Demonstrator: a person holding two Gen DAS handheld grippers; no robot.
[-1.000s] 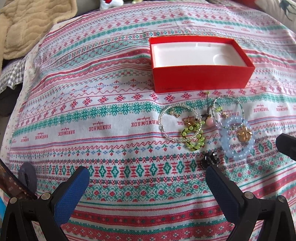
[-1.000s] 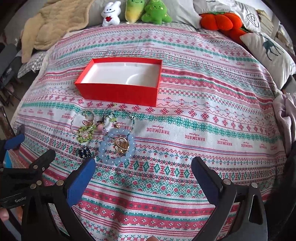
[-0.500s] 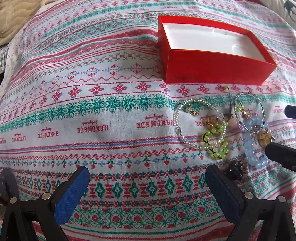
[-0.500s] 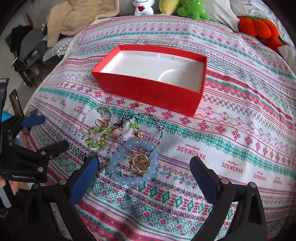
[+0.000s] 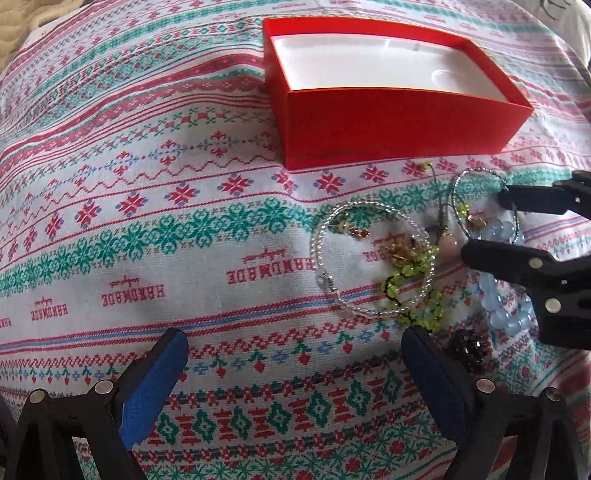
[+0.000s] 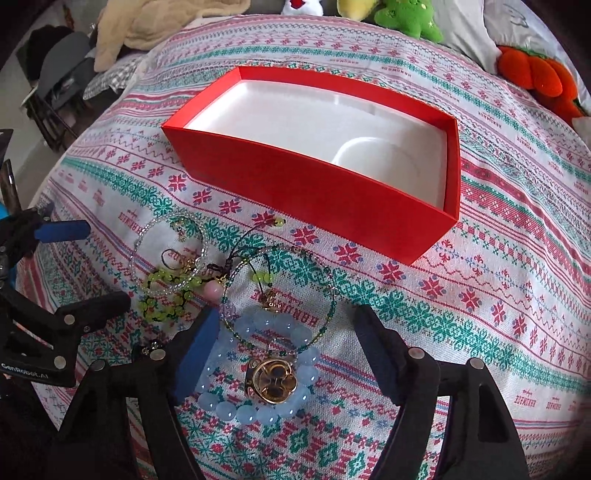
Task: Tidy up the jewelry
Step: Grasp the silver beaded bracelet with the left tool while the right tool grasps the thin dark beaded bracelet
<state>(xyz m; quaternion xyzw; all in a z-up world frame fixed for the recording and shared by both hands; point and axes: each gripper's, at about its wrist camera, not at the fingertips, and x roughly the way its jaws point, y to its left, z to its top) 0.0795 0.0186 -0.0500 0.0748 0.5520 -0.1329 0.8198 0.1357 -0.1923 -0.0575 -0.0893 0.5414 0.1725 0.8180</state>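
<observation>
A: Nearest in the right wrist view?
B: Right claw (image 6: 286, 350), spread wide, gripping nothing, straddling a pale blue bead bracelet (image 6: 236, 406) on the bedspread (image 6: 498, 258). Inside that ring, a gold ornament (image 6: 271, 380).

A: And the left claw?
B: Left claw (image 5: 295, 373) also spread wide and empty, low over the patterned cloth, well left of most of the jewelry. Just beside its right finger (image 5: 432, 373), a small dark beaded piece (image 5: 467, 345).

A: A little farther out?
B: Thin green beaded hoop (image 6: 280, 295) overlapping the far edge of the blue bracelet. Left of it, a pink bead (image 6: 213, 290) on a dark cord, then a lime-green bead bracelet (image 6: 162, 295) tangled with a clear beaded hoop (image 6: 168, 254). All clustered together, touching or overlapping, flat on the bed.

A: Beyond the jewelry?
B: Open red box (image 6: 314, 184) with a white moulded insert, nothing inside, just past the cluster and not touching it.

A: Farthest?
B: Green plush toy (image 6: 410, 18), orange plush (image 6: 535, 77), a beige blanket (image 6: 155, 26) at the far left corner.
</observation>
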